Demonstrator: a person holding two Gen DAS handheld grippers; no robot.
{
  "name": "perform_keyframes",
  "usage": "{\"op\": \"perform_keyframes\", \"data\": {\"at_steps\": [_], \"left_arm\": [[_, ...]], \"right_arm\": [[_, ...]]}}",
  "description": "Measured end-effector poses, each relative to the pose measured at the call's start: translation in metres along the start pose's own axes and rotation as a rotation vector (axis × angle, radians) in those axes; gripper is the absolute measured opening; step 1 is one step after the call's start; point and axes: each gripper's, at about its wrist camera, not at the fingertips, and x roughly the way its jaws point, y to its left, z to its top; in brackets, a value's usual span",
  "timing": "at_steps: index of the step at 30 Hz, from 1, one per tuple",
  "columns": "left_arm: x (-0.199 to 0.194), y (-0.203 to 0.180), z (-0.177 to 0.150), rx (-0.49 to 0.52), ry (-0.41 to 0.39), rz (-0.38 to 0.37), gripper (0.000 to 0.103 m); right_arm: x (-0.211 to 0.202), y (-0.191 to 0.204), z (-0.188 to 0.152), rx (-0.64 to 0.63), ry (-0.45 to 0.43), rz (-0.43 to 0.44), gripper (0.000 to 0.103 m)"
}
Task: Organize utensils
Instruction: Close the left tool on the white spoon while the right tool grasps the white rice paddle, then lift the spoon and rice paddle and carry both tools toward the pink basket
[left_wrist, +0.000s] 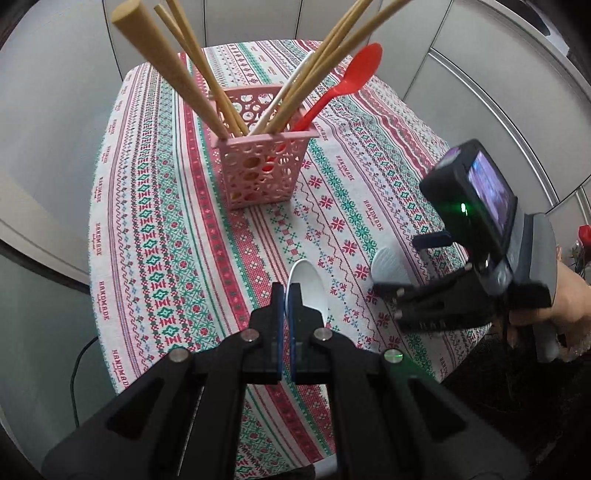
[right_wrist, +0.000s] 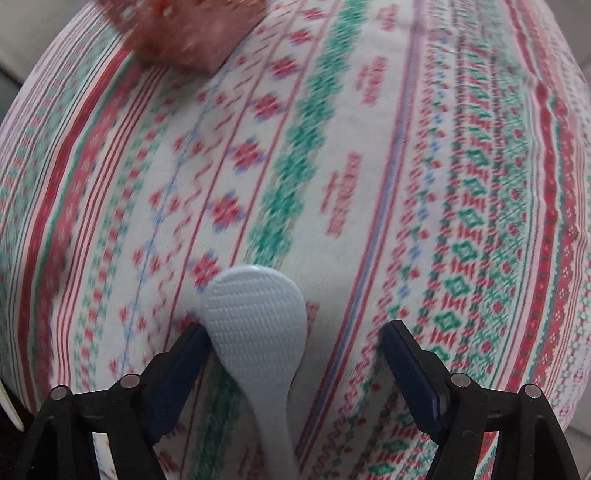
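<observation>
- The right gripper (right_wrist: 295, 354) is hovering low in the frame, fingers wide apart around the pale rice paddle (right_wrist: 255, 325), seemingly ready to close.
- The left gripper (left_wrist: 286, 299), bottom centre, is showing fingers nearly together beside one white spoon (left_wrist: 310, 288); whether they are clamping it, I cannot tell.
- The pink basket (left_wrist: 264, 170), upper centre, is keeping handles upright: one red spoon (left_wrist: 351, 79), about six wooden sticks.

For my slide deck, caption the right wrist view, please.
Open right tool straddling a textured white rice paddle on the patterned tablecloth.
</observation>
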Motion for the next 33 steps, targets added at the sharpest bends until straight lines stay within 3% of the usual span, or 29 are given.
{"op": "perform_keyframes", "data": {"at_steps": [6, 11, 16, 23, 28, 33], "left_arm": [[0.001, 0.002, 0.000, -0.010, 0.002, 0.004, 0.002], [0.004, 0.004, 0.001, -0.025, 0.003, 0.012, 0.002], [0.005, 0.006, 0.002, -0.044, -0.003, 0.009, 0.002], [-0.005, 0.008, 0.005, -0.049, -0.041, 0.011, 0.002], [-0.028, 0.009, 0.010, -0.054, -0.123, 0.001, 0.002], [-0.064, 0.009, 0.015, -0.058, -0.259, 0.005, 0.002]], "right_arm": [[-0.001, -0.002, 0.023, 0.048, -0.016, -0.008, 0.073], [-0.012, -0.003, 0.045, 0.065, -0.036, -0.004, 0.049], [-0.012, 0.005, 0.049, 0.089, -0.052, 0.010, 0.049], [-0.021, -0.018, 0.039, 0.188, -0.089, 0.083, 0.048], [-0.061, -0.024, 0.030, 0.214, -0.190, 0.099, 0.048], [-0.115, -0.024, 0.019, 0.235, -0.354, 0.094, 0.048]]}}
